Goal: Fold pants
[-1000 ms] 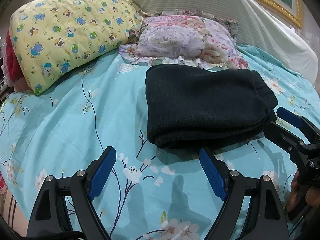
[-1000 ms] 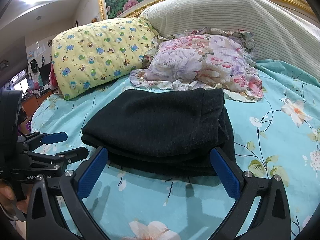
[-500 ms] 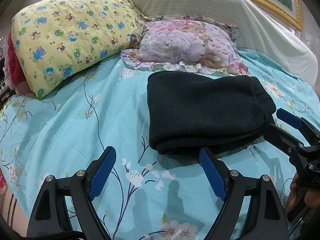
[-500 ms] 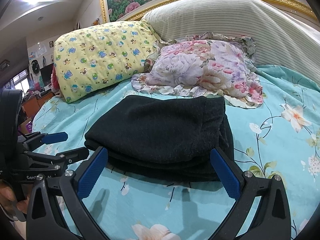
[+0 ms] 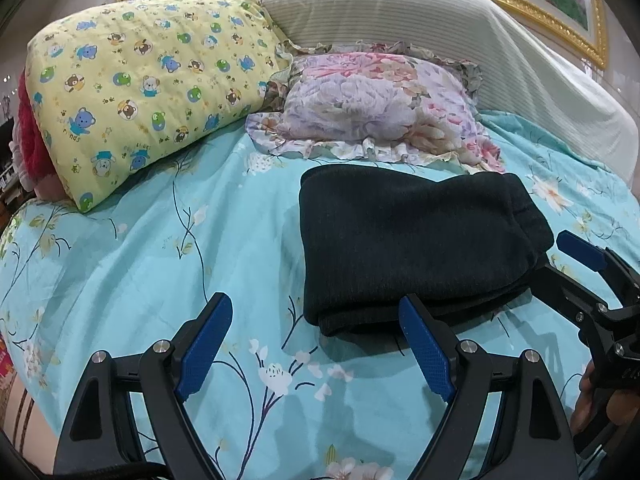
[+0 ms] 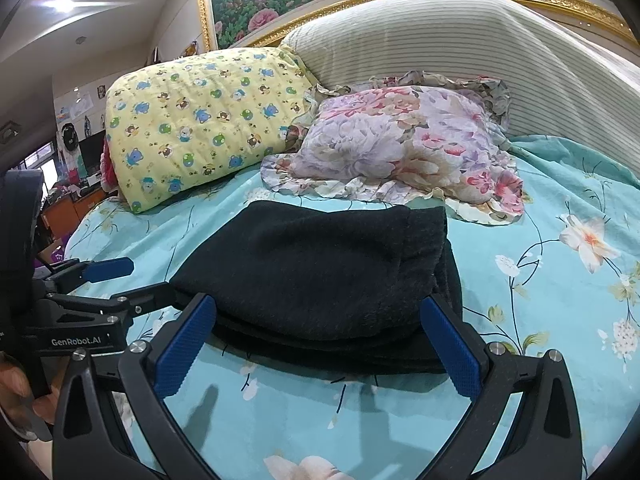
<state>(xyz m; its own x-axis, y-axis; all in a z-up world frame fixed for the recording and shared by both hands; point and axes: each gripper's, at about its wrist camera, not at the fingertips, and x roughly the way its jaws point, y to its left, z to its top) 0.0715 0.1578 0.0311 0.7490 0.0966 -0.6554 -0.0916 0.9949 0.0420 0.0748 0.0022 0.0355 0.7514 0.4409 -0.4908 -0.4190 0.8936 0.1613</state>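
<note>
Left gripper point(image 5: 316, 344) is spread wide and empty over the floral sheet point(image 5: 140, 256), the dark pants point(image 5: 416, 240) sit mid-bed already in a neat stack, right gripper point(image 6: 320, 344) equally agape at their near edge, so looks basically done, maybe just a final tidy.

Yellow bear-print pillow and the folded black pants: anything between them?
Nothing. Left wrist view shows only bare turquoise floral bedsheet between the yellow bear-print pillow and the folded black pants.
</note>
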